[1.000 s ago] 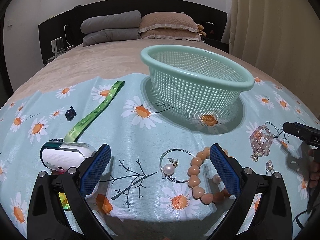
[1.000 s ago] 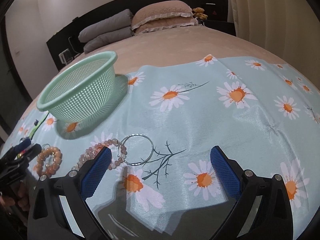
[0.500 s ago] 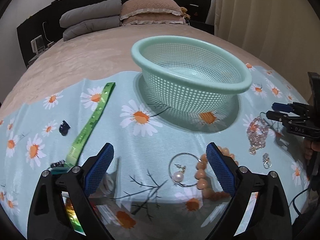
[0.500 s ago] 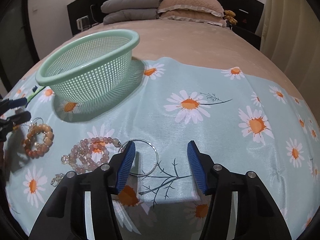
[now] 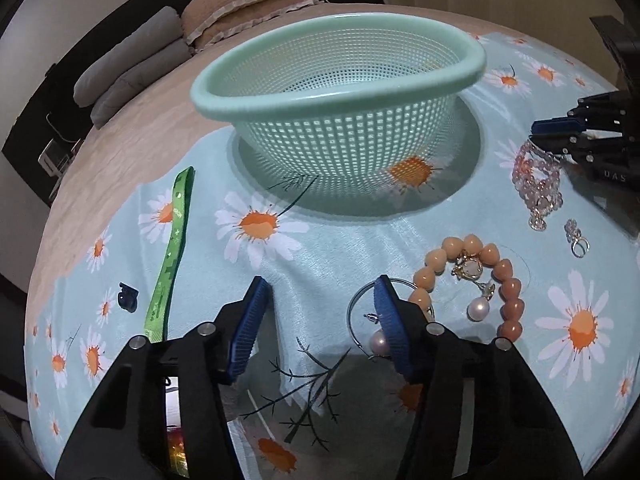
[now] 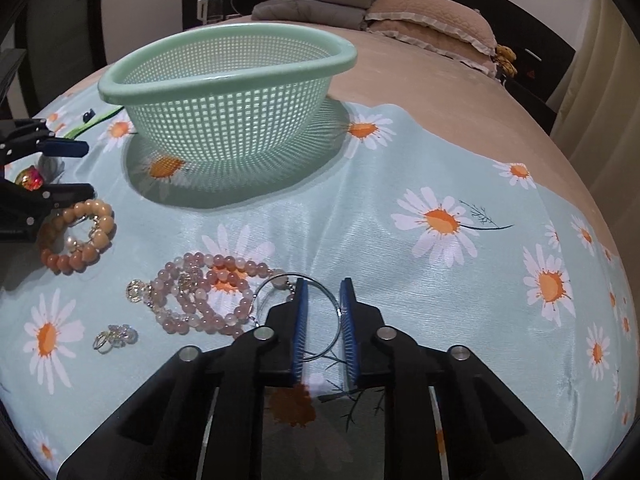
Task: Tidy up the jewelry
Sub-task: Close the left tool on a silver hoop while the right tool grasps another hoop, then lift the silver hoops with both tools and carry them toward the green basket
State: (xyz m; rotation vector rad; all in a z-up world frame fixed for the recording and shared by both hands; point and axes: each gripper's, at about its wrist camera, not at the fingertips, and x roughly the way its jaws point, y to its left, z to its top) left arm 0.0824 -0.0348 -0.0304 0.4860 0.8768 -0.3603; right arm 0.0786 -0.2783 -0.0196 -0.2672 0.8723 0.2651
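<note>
A mint green mesh basket (image 5: 340, 92) (image 6: 224, 92) stands on the daisy cloth. My left gripper (image 5: 320, 292) is open, low over the cloth, its right finger over a thin silver hoop with a pearl (image 5: 378, 342). A peach bead bracelet (image 5: 508, 292) (image 6: 80, 248) with a gold charm and pearl earring lies beside it. My right gripper (image 6: 323, 292) is nearly closed, its jaws straddling the rim of a silver hoop (image 6: 276, 284) next to a pink bead bracelet (image 6: 200, 300). A small crystal ring (image 6: 114, 336) (image 5: 576, 236) lies loose.
A green strap (image 5: 172, 240) and a small dark clip (image 5: 127, 298) lie left of the basket. The daisy cloth (image 6: 460, 280) covers a beige bed with pillows (image 6: 432, 24) at the headboard. The basket holds nothing that I can see.
Both grippers have lowered and moved forward toward the jewelry. My right gripper has narrowed around the silver hoop's rim; my left has narrowed and shifted right over the pearl hoop.
</note>
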